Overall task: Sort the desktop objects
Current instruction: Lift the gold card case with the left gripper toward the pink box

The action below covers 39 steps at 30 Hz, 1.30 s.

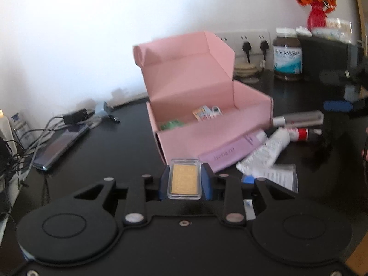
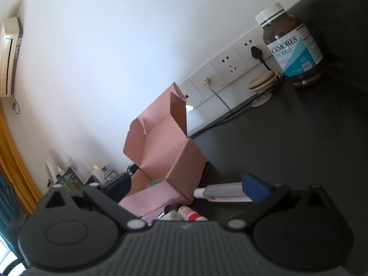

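Note:
My left gripper [image 1: 184,179] is shut on a clear case with a gold card [image 1: 184,179] and holds it just in front of the open pink box [image 1: 207,115]. The box holds a green item [image 1: 171,124] and small packets [image 1: 207,112]. Beside the box lie a purple tube [image 1: 232,150], a white tube [image 1: 264,151], a silver tube [image 1: 299,118] and a red-banded tube [image 1: 301,134]. My right gripper [image 2: 184,188] is open and empty, its blue pad [image 2: 255,187] next to the silver tube [image 2: 220,194]; the box [image 2: 161,158] lies ahead.
A brown supplement bottle [image 1: 287,55] stands at the back right by wall sockets [image 1: 246,41] and a black box [image 1: 331,55]. A phone [image 1: 61,145] and cables [image 1: 76,117] lie at the left. A red vase of orange flowers [image 1: 316,4] stands behind.

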{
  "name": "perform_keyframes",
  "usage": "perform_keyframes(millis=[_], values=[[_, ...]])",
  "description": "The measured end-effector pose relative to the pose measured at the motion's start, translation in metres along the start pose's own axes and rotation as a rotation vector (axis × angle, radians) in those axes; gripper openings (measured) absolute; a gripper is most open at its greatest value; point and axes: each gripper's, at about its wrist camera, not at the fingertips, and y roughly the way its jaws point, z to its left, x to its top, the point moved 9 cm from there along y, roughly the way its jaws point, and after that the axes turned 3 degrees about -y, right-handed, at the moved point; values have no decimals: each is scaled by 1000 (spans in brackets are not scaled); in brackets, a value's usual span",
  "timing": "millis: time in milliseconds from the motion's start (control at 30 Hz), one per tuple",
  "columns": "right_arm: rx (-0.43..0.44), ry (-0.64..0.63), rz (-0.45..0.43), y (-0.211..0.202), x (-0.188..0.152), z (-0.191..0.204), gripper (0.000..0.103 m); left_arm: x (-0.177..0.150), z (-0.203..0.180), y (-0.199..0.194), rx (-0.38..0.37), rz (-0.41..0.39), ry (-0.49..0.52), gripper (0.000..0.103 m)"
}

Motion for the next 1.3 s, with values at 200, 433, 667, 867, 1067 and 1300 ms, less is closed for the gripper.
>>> perform_keyframes(millis=[200,433,667,867,1067,1300], values=[[-4,1,-1,0,0,0,102,13,-1,-5,20,-26,3,31],[-6,5,-3,0,1,-1,102,28,-2,-12,13,-56,-16,31],[-7,7,-5,-1,0,-1,102,46,0,-12,20,-82,-26,31],[-8,7,-5,0,0,0,102,64,5,-6,15,-88,-66,31],[-13,8,-8,-2,0,-1,102,77,5,8,-9,-56,-98,31],[-14,8,-10,-4,-1,0,102,86,-2,28,-44,-13,-101,31]])
